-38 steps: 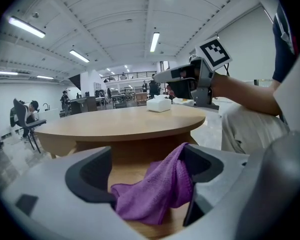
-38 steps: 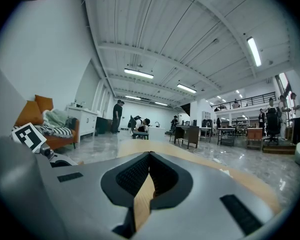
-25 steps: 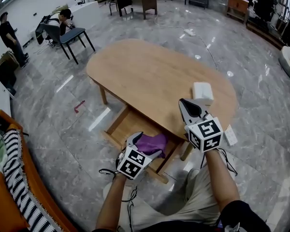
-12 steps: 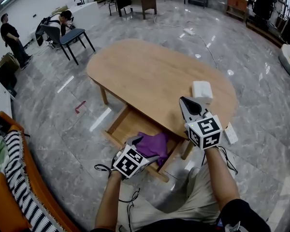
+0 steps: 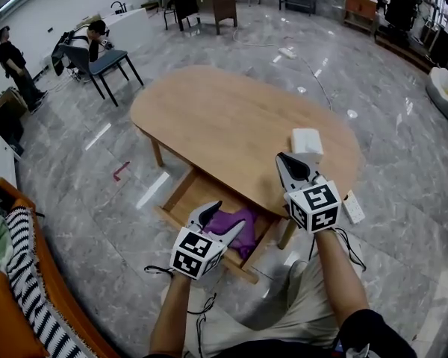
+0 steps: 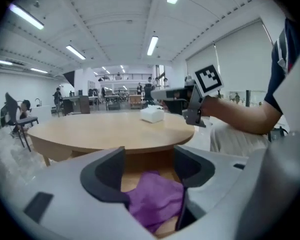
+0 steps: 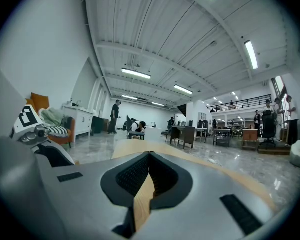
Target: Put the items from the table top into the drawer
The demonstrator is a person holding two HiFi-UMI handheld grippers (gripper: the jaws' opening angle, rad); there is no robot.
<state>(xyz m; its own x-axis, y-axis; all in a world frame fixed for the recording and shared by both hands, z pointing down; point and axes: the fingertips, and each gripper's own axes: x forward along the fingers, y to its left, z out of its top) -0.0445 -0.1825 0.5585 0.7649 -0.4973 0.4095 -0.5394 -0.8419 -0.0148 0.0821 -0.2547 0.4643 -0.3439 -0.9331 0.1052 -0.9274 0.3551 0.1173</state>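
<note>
Left hand-held gripper (image 6: 149,155): released, jaws just closing partway, gripping nothing, over purple cloth (image 6: 155,201) in drawer (image 5: 185,194). Right hand-held gripper (image 7: 149,156): clenched, empty.

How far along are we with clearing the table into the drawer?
Done: the purple cloth lies in the open drawer. In hand: nothing. The left gripper hangs above the cloth, jaws apart though they have just been closing partway, pads off it. The right gripper is shut and empty. Left: the white box on the table.
</note>
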